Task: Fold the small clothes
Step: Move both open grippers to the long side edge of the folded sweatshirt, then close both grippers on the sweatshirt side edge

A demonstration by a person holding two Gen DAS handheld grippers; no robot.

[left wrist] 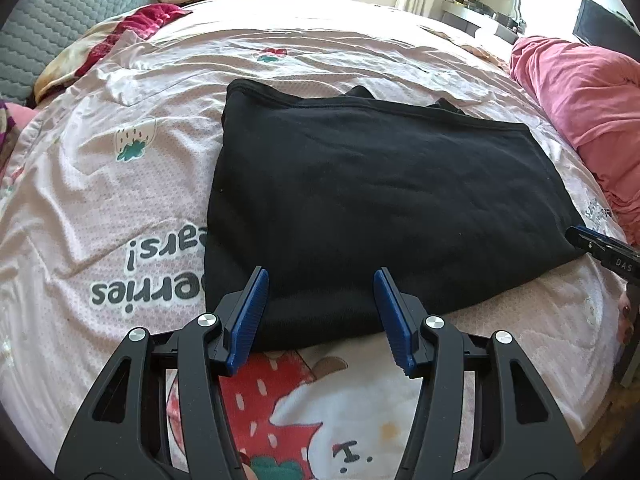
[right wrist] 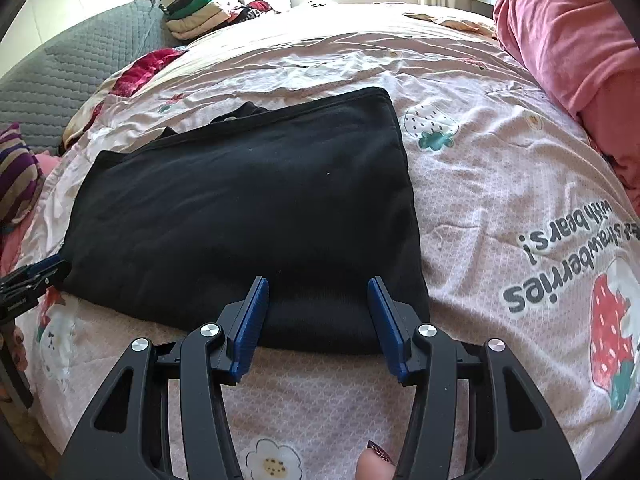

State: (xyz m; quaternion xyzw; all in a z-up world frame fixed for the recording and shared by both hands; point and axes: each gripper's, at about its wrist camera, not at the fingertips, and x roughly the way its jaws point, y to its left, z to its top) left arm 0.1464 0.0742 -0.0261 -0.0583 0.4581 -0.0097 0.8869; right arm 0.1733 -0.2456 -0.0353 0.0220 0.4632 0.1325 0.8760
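Note:
A black garment (left wrist: pixel 380 200) (right wrist: pixel 248 208) lies folded into a flat rectangle on the pink strawberry-print bedsheet (left wrist: pixel 100 200) (right wrist: pixel 500 184). My left gripper (left wrist: pixel 322 276) hovers over the garment's near left corner, its blue pads apart with nothing pinched. My right gripper (right wrist: pixel 318 284) stands open the same way over the near right corner. Each gripper shows at the edge of the other's view: the right gripper (left wrist: pixel 600 246) by the garment's right corner, the left gripper (right wrist: pixel 36 276) by its left corner. A collar part pokes out behind the far edge.
A bunched pink blanket (left wrist: pixel 580 100) (right wrist: pixel 568 40) lies along the right of the bed. A red patterned cloth (left wrist: pixel 140 24) and a grey quilted cushion (left wrist: pixel 60 28) sit far left, with a stack of folded clothes (right wrist: pixel 204 12) behind. A thumb (right wrist: pixel 376 464) shows at the bottom.

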